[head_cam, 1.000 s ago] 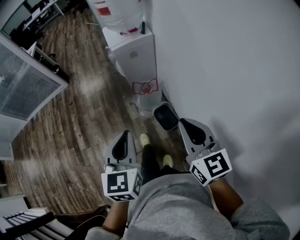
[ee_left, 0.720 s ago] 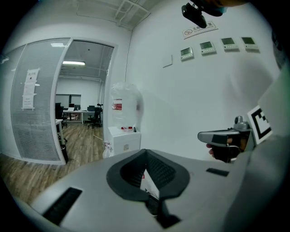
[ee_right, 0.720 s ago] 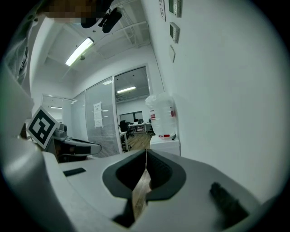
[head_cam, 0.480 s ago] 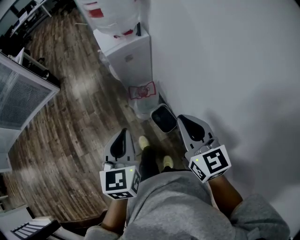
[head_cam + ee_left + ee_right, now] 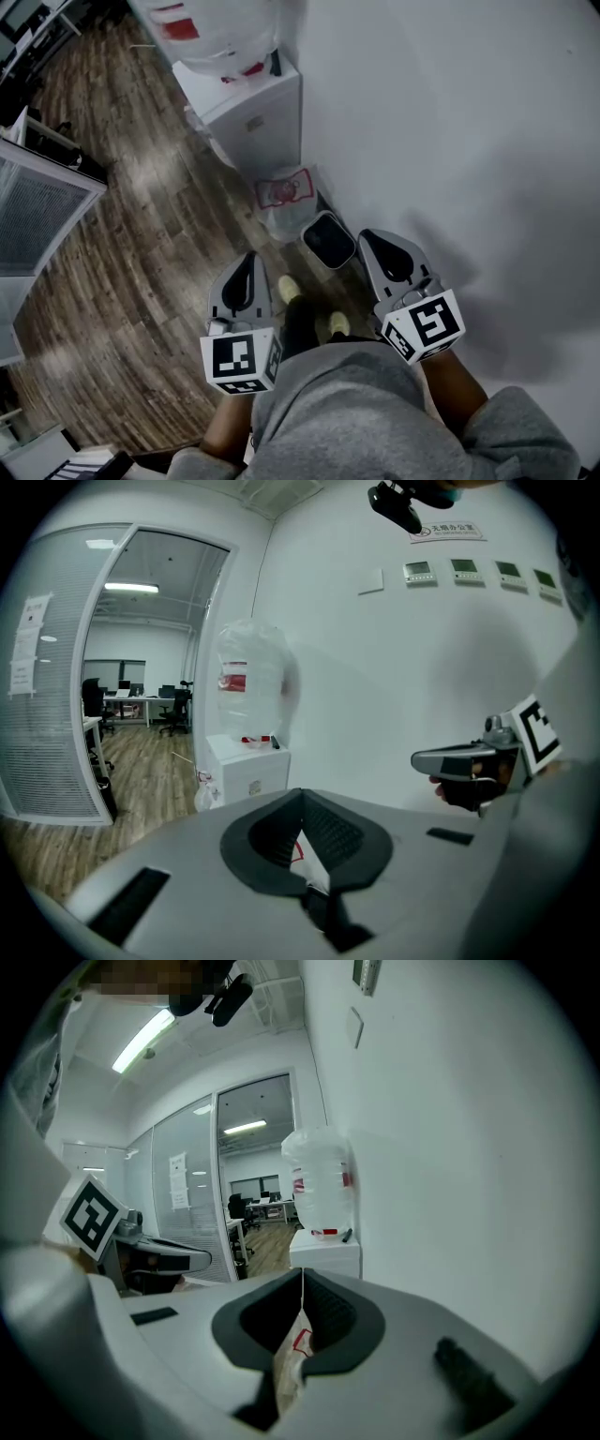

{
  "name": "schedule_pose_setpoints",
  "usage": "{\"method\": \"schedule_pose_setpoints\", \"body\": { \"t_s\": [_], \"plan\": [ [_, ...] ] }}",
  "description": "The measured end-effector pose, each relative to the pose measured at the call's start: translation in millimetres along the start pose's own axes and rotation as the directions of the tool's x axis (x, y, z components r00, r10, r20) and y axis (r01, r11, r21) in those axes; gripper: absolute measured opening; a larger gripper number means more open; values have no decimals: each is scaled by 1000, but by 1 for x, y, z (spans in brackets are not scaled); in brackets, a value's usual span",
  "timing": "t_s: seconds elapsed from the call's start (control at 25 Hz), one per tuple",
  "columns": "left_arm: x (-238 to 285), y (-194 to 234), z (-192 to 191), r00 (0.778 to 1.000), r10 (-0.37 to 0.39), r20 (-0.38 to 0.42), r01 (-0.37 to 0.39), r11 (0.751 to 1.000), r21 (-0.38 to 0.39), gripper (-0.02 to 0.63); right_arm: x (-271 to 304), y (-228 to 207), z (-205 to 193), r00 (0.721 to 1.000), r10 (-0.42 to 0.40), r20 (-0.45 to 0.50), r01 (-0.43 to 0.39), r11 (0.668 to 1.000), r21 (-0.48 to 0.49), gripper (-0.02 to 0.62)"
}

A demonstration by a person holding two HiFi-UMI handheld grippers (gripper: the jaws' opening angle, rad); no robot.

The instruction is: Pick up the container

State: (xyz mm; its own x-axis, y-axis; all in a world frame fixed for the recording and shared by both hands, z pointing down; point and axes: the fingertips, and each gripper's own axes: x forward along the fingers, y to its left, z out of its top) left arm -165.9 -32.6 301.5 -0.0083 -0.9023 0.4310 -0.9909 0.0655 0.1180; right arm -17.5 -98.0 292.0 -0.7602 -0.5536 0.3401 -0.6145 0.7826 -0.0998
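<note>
A small dark bin with a pale rim, the container [image 5: 329,238], stands on the wood floor against the white wall. My left gripper [image 5: 248,259] is held at waist height, shut and empty, left of the bin and well above it. Just right of the bin in the head view, my right gripper [image 5: 365,235] is also raised, shut with nothing in it. The left gripper view shows the left gripper [image 5: 301,792] with jaws meeting, and the right gripper [image 5: 419,758] beside it. In the right gripper view the right gripper [image 5: 302,1271] points past a bag toward the dispenser.
A white water dispenser [image 5: 248,108] with a large bottle [image 5: 202,33] stands by the wall beyond the bin. A clear plastic bag with red print [image 5: 284,197] sits between them. A glass partition [image 5: 37,202] is at the left. The person's shoes [image 5: 290,287] are below the grippers.
The head view has drifted: the dispenser and glass partition slid left and up in frame. Both grippers keep the same raised pose and stay shut.
</note>
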Motion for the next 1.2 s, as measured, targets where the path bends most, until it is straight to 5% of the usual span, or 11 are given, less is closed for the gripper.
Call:
{"method": "schedule_pose_setpoints", "body": {
  "t_s": [0.76,1.2],
  "plan": [
    [35,48,0,995,-95,-35,95,995,-18,14,55,18,4,996,-52,-68,50,998,-38,25],
    [63,61,-36,988,-109,-114,102,993,-60,15,78,14,-16,988,-45,-146,37,998,-58,25]
  ]
}}
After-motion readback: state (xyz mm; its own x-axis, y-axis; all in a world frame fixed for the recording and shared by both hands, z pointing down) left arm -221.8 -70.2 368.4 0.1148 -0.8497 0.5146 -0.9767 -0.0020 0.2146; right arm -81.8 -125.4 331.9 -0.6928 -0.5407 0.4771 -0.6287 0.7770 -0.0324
